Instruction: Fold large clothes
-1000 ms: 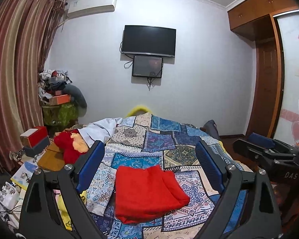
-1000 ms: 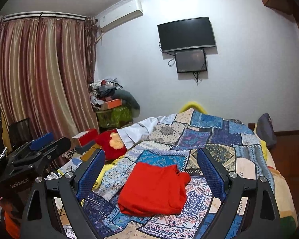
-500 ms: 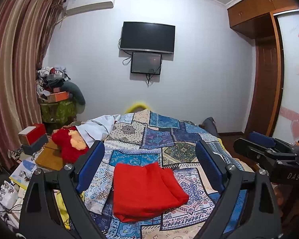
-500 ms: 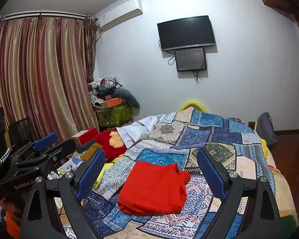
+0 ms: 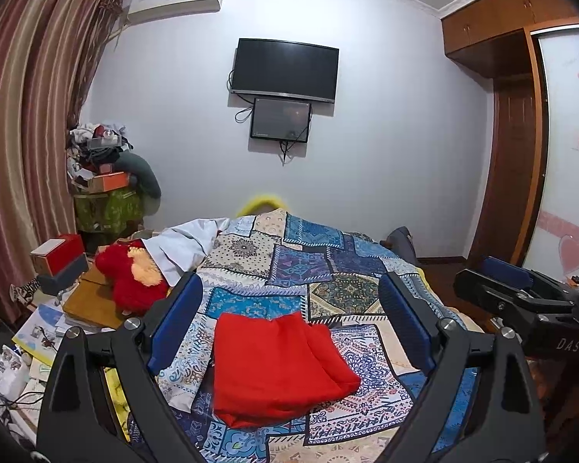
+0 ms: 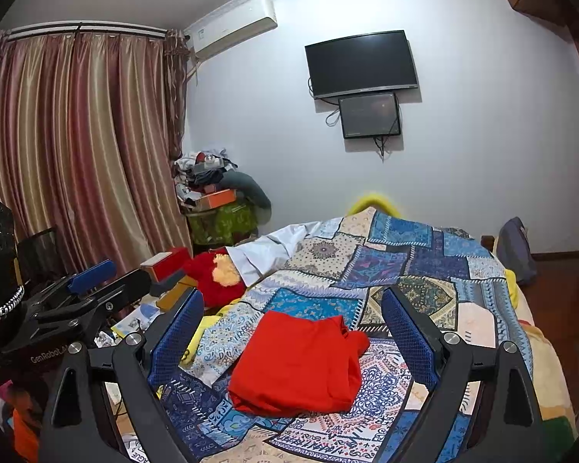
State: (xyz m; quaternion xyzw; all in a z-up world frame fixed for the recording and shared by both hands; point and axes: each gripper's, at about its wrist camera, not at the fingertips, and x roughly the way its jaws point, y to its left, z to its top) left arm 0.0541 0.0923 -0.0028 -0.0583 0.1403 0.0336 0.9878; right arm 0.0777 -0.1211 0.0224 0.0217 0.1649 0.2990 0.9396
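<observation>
Two wide-open hand-held grippers, left [image 5: 289,322] and right [image 6: 291,326], above folded red garment [image 5: 278,366].

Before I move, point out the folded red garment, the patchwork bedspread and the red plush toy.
folded red garment [image 5: 278,362], left wrist view, middle of its top layer.
patchwork bedspread [image 5: 301,264], left wrist view, a purple-blue patch beyond the garment.
red plush toy [image 6: 206,276], right wrist view, its red body beside the bed.
</observation>
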